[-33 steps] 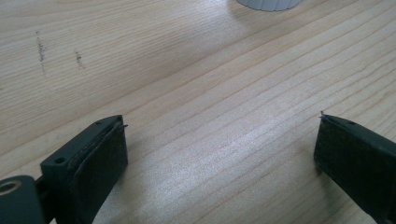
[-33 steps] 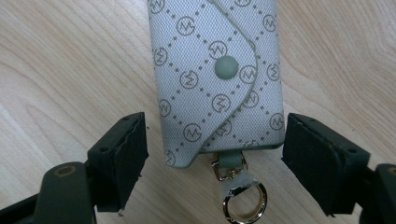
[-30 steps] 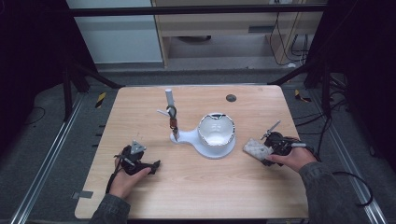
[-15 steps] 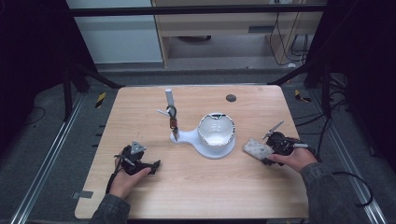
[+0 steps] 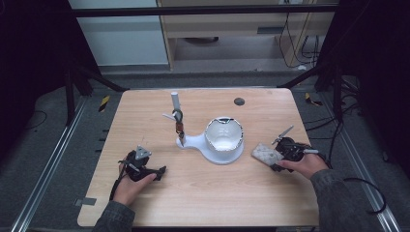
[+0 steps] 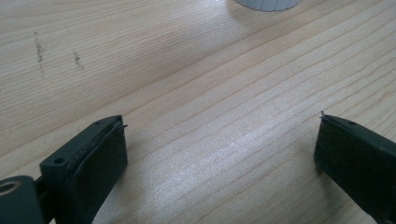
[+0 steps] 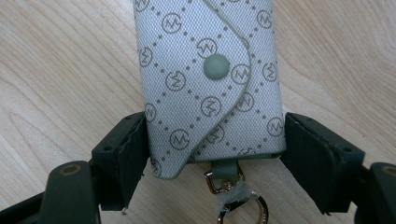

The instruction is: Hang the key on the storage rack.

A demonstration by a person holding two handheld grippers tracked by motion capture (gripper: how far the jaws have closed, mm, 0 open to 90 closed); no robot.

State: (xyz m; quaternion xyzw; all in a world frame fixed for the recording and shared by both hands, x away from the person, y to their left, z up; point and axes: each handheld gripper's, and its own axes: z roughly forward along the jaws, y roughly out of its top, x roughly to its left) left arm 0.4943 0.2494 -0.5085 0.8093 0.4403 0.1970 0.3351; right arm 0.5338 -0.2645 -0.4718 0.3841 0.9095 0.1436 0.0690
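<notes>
- Pouch (image 7: 210,84): pale grey fabric printed with a monogram and dotted diamond pattern, curved flap closed by a round green snap, lying flat on the table (image 7: 60,65).
- Clasp (image 7: 233,191): gold metal, hanging off the pouch's near end on a green tab.
- My right gripper (image 7: 212,154): jaws have just been closing, one pad on each long side of the pouch.

A light wooden table (image 5: 212,193) is seen carrying a white stand with a bowl (image 5: 223,137), a patterned key pouch (image 5: 265,153) and a small dark disc (image 5: 239,101)
</notes>
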